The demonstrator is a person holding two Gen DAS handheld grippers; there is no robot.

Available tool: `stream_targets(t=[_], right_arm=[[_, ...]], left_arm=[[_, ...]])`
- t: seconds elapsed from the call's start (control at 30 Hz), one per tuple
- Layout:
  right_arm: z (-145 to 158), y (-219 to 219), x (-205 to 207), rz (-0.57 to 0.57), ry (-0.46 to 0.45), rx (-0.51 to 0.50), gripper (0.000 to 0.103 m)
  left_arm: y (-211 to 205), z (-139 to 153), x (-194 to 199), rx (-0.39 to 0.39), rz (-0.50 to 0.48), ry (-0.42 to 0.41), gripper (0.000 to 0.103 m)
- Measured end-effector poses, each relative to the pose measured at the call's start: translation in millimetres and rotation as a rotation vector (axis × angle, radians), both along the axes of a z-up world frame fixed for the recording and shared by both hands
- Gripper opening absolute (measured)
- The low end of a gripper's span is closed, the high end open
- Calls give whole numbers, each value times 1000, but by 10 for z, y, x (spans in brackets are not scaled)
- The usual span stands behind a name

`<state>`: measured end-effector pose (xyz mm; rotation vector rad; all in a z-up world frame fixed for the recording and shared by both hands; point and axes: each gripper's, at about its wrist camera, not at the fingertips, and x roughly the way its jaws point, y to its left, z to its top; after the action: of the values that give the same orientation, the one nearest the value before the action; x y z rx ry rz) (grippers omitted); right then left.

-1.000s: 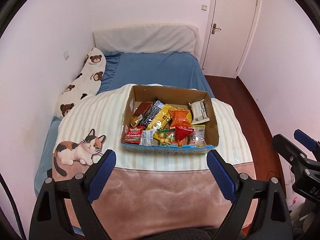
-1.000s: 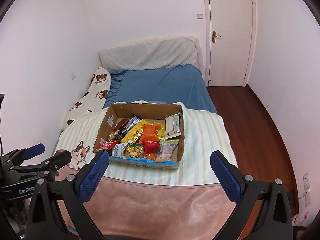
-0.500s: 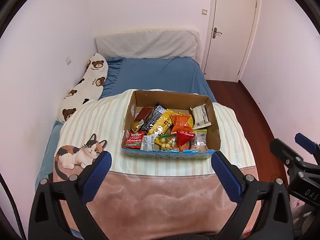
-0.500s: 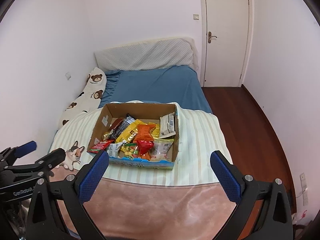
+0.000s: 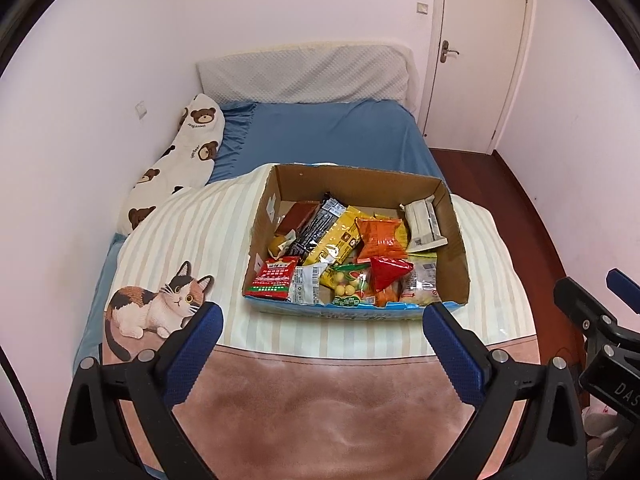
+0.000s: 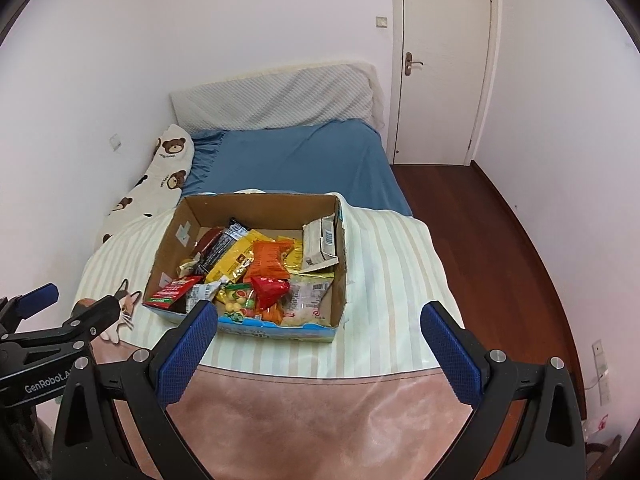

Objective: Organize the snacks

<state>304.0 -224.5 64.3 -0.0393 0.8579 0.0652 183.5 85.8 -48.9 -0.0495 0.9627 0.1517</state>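
Above the quilt (image 5: 192, 236), both grippers (image 5: 318, 322) (image 6: 319, 320) gape empty, and a clumsy grab could tip the soft-seated box (image 5: 264, 216) of snacks (image 5: 376, 236).

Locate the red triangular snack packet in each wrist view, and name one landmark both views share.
Left wrist view: the red triangular snack packet lies right of centre, in the cardboard box's near half.
Right wrist view: the packet lies left of centre, near the box's front wall.
Shared landmark: the cat print on the blanket, left of the box.
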Motion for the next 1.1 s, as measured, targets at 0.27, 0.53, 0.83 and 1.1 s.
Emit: stream_targets(t=[0.27, 0.53, 0.83, 1.1], right_arm=[[-166, 10, 146, -20, 21, -15, 103], [-219, 8, 181, -30, 29, -15, 103], [-226, 2, 173, -35, 31, -16, 103], [-267, 10, 170, -33, 43, -15, 103]], left_arm=[[11, -107, 115, 19, 8, 17, 102], [16, -124, 133, 25, 4, 19, 102], [20, -164, 144, 20, -2, 29, 102], [13, -178, 143, 17, -7, 36, 102]])
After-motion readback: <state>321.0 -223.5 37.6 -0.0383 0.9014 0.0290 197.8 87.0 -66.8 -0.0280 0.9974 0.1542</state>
